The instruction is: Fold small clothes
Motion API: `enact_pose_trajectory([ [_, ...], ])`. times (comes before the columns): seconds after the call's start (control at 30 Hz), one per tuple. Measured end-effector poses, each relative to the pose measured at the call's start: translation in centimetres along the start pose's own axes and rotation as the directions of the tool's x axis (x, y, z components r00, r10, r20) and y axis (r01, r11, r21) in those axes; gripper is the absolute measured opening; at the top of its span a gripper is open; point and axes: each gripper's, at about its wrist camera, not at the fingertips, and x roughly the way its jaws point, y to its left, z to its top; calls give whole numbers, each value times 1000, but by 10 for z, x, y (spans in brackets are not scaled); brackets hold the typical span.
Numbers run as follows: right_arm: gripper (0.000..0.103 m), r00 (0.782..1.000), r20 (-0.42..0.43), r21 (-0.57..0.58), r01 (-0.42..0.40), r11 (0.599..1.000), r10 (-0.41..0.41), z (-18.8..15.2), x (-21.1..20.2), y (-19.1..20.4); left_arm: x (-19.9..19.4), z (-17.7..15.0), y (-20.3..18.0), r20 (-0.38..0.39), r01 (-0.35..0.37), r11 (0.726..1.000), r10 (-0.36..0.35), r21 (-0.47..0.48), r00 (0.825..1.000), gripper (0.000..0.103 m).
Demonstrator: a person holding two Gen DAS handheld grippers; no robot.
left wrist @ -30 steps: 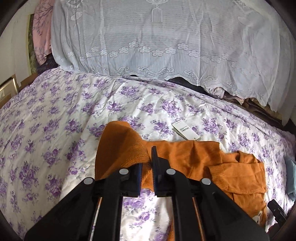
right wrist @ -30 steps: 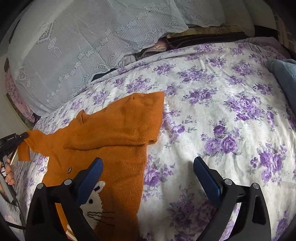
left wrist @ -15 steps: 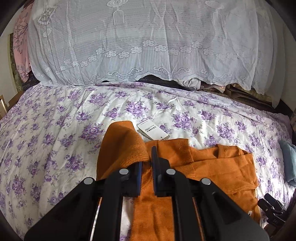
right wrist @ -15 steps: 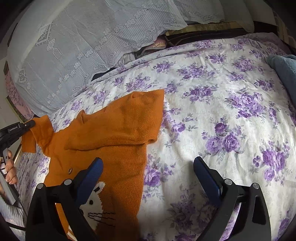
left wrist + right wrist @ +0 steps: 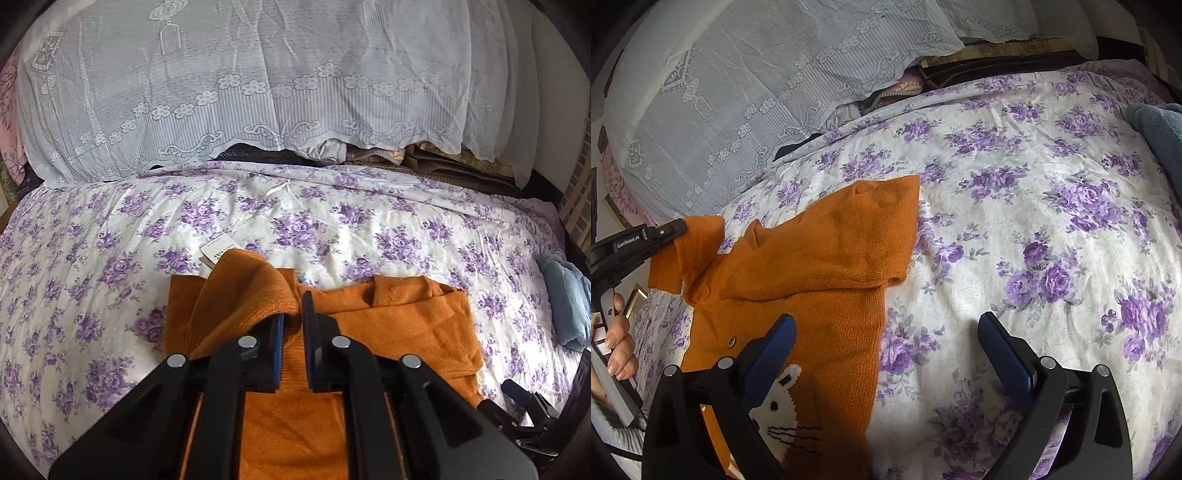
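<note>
A small orange knit sweater (image 5: 827,258) with a white cat face (image 5: 783,398) lies on the flowered bedspread (image 5: 1034,229); its right sleeve is folded across the chest. My left gripper (image 5: 293,314) is shut on the sweater's left sleeve (image 5: 243,291) and holds it lifted over the body (image 5: 399,325). It also shows in the right wrist view (image 5: 670,230), at the far left, with the sleeve (image 5: 690,243) hanging from it. My right gripper (image 5: 886,332) is open and empty, low over the sweater's right edge and the bedspread.
A white paper tag (image 5: 218,249) lies on the bedspread behind the lifted sleeve. A blue-grey folded cloth (image 5: 565,299) sits at the right edge of the bed. A lace-covered pile (image 5: 258,92) stands along the back.
My left gripper has carried the sleeve to the right, over the sweater's body. The right gripper has stayed open and nearly still.
</note>
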Motion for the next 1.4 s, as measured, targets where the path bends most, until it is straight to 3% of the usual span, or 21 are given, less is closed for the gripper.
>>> enact_pose_trajectory([
  [0.23,99,1000,-5,6,-4,1000,4,1,2,-1,29,-21,-43,-58,35,995,-29,93,998,8],
  [0.43,99,1000,-7,15,-9,1000,9,1,2,-3,71,-52,-56,-196,88,989,-63,120,979,14],
  [0.5,99,1000,-7,14,-9,1000,9,1,2,-3,73,-60,-57,-192,93,986,-66,138,979,24],
  [0.67,99,999,11,22,-30,999,30,1,-1,-6,36,-60,-37,-122,117,984,-101,133,987,70],
  [0.87,99,990,117,-74,-67,995,75,8,-26,20,-9,-59,21,-21,89,992,-87,88,996,85],
  [0.93,99,989,113,-178,-75,981,97,13,-28,50,-10,-58,50,11,10,999,-10,35,1000,90],
  [1.0,99,993,84,-292,-59,955,87,15,-20,87,3,-57,79,-10,-93,994,93,-58,996,90],
  [1.03,99,994,65,-352,-58,934,87,16,-13,106,10,-57,93,-36,-111,987,108,-112,994,90],
  [1.1,99,996,42,-471,-51,880,80,14,-1,144,26,-63,126,-90,-111,963,91,-245,992,90],
  [1.17,99,997,39,-597,-29,802,65,7,12,183,40,-71,148,-130,-113,941,75,-319,989,90],
  [1.23,99,998,36,-698,-8,716,46,-3,25,215,56,-76,155,-165,-131,940,82,-316,983,89],
  [1.3,97,999,48,-771,25,637,19,-15,40,239,58,-71,142,-153,-164,959,131,-232,980,89],
  [1.4,76,999,15,-807,29,590,-30,-21,63,254,62,-68,134,-144,-178,969,154,-172,977,90],
])
